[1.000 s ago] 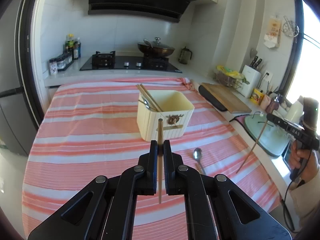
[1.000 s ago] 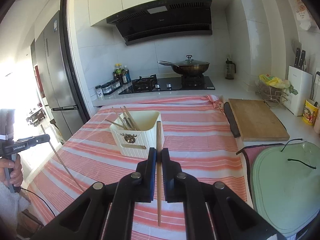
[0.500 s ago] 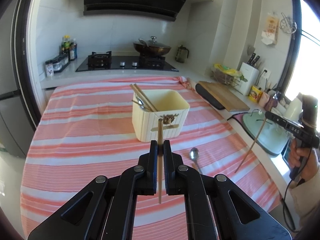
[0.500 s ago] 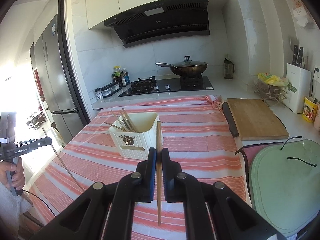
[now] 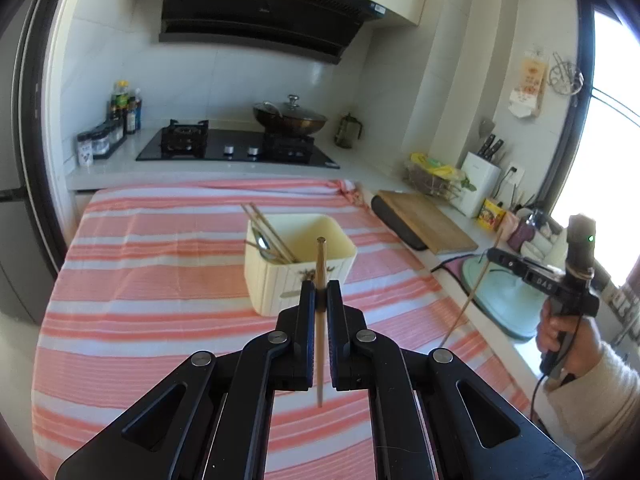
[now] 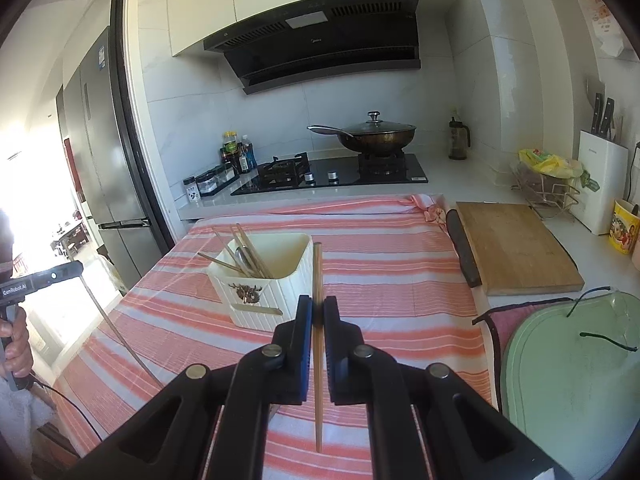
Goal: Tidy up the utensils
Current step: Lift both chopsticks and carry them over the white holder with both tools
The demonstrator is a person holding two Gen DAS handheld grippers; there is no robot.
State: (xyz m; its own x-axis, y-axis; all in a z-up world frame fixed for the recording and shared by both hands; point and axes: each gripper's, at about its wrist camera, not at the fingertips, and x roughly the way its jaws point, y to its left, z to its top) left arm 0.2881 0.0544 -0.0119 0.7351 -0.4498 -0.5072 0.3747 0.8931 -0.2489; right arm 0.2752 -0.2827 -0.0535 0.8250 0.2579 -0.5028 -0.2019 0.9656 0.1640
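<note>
**Over the striped cloth: one chopstick in each gripper, holder between them**

Over the striped cloth [image 5: 160,280], both grippers hang clear of the surface, each clamped on a single chopstick.

Landmark: cream utensil holder [image 5: 280,284], standing upright on the cloth, square-mouthed, with a small dark emblem on its front wall. Inside, leaning toward its far-left corner: several chopsticks [image 5: 268,232] and a metal spoon [image 5: 262,242], bowl end up.

Left gripper [image 5: 320,292]: jaws pinched narrow on a light wooden chopstick [image 5: 320,320]. The stick runs near-vertical in the left wrist view; its top end shows in front of the holder's opening, its lower end hangs free between the gripper arms. Gripper sits on the near side of the holder, not touching it.

Right gripper [image 6: 317,308]: jaws likewise closed tight on a darker brown chopstick [image 6: 318,360], held the same way. Its top end shows by the holder's right rim; whether it touches the rim cannot be told. In the left wrist view this gripper appears well to the right of the holder, gripped by a hand [image 5: 568,344] in a pale sleeve, its chopstick slanting down toward the cloth edge.

Right of the holder, off the cloth: wooden cutting board [image 6: 516,248]. Behind the holder, past the cloth's far edge: black hob [image 6: 332,174] with a lidded wok [image 6: 376,136].
</note>
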